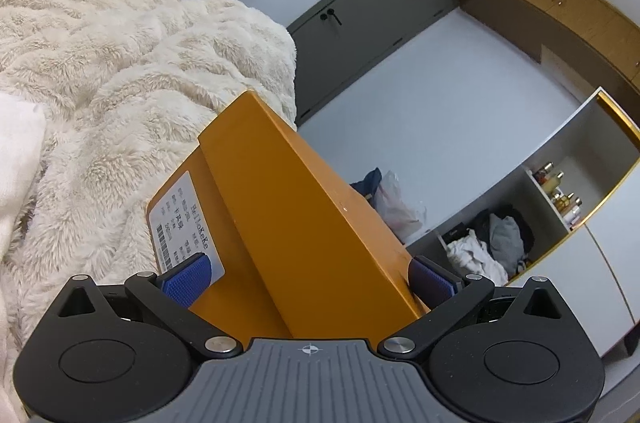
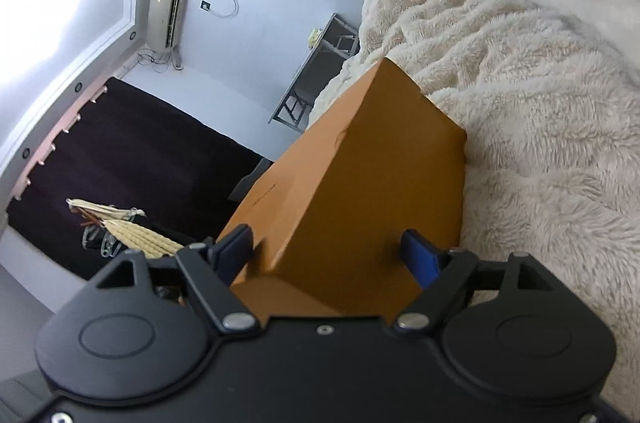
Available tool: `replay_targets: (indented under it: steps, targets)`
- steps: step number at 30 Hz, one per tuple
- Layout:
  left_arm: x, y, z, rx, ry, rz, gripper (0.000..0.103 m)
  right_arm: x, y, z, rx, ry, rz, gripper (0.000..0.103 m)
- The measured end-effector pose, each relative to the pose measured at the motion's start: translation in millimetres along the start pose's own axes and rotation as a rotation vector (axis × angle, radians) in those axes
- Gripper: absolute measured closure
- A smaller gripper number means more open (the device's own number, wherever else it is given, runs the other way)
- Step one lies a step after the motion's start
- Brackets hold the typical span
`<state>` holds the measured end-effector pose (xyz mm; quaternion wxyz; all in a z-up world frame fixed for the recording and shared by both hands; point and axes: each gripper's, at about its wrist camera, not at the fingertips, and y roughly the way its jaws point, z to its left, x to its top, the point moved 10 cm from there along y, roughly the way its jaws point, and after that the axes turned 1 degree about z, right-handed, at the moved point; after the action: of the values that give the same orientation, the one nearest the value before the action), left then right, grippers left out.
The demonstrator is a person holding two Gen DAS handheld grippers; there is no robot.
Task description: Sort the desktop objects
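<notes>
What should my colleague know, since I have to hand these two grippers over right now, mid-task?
Left gripper: shut on the orange box, pads on both sides; the white label faces the left pad.
Right gripper: shut on the orange box from its other end.
The box is held between both grippers, beside the cream fluffy blanket; whether it rests on anything underneath is not visible.
Done: box gripped with both grippers.
Left: carry it to its place and set it down; the destination cannot be told from these views. Release both grippers only once it is supported.
</notes>
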<state>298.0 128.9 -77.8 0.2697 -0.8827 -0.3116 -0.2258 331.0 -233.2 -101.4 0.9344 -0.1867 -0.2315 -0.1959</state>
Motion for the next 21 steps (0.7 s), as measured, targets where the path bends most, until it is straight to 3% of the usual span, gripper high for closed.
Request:
replay_targets:
  steps: [5,9,13,14,16,21]
  targets:
    - [5.9,-3.1,3.4,0.042,0.013,-0.021,0.0,-10.0,-0.3,22.1,-0.049,-0.095,0.006,0.022]
    - [10.2,-19.7,-9.7,0.147,0.092,-0.08,0.0,-6.6,-5.1,26.5,-0.094,-0.133,-0.008,0.023]
    - [19.1,-58.7,-40.4,0.269,0.179,-0.19,0.0,-1.1,-30.8,64.8,-0.263,-0.349,-0.091,0.02]
    - [19.5,-69.0,-52.5,0.286,0.201,-0.218,0.0,-1.6,-35.1,73.2,-0.273,-0.376,-0.098,0.018]
    - [18.2,-89.1,-79.4,0.321,0.241,-0.271,0.0,-3.6,-43.8,94.6,-0.277,-0.435,-0.107,0.0]
    - [-2.4,-106.8,-134.6,0.45,0.297,-0.356,0.0,-24.1,-59.7,147.5,-0.222,-0.492,-0.092,0.0]
